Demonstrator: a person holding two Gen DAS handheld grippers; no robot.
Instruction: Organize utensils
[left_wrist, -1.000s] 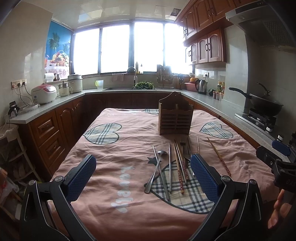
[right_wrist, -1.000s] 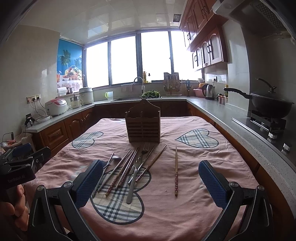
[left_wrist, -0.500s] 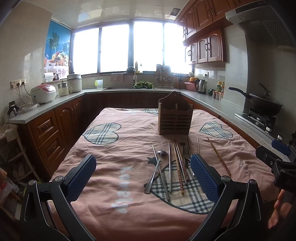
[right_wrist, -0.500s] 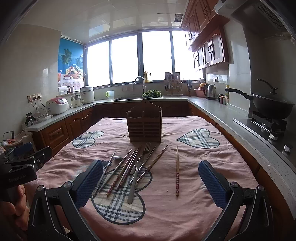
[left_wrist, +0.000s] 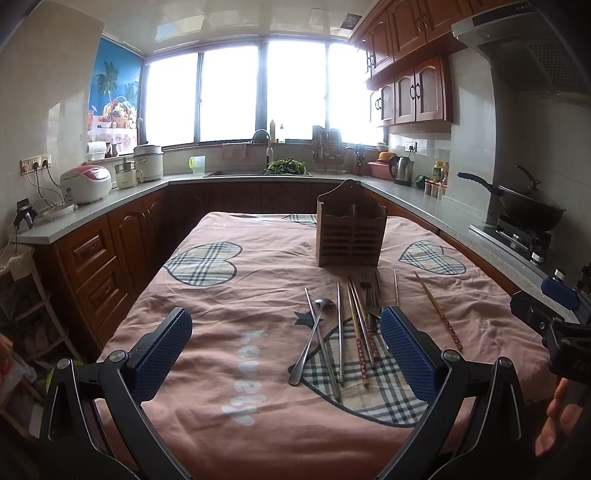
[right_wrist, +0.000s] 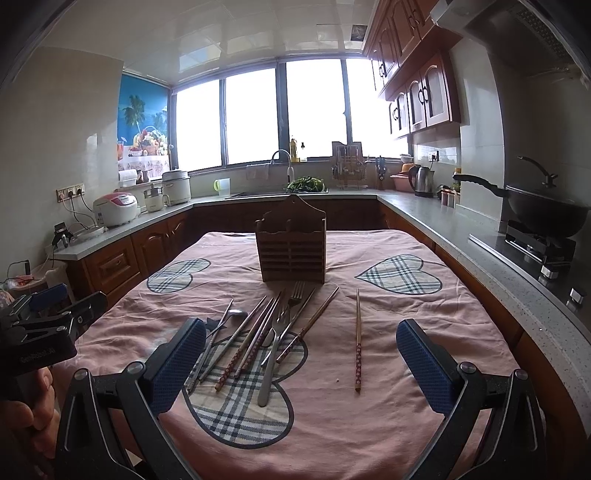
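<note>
Both claws, left claw (left_wrist: 284, 349) and right claw (right_wrist: 301, 360), are wide and hold nothing. The utensils (right_wrist: 266, 332) lie on the pink worktop (right_wrist: 406, 321), near the wooden holder (right_wrist: 291, 251).

One wooden utensil holder (right_wrist: 291, 251) stands toward the table's (right_wrist: 369, 424) far edge. In front of it, at the middle, lie one spoon (right_wrist: 236, 314) and two forks (right_wrist: 271, 365) among overlapping metal and wooden chopsticks (right_wrist: 240, 350), too tangled to count surely. One chopstick (right_wrist: 357, 339) lies alone toward the right edge.
</note>
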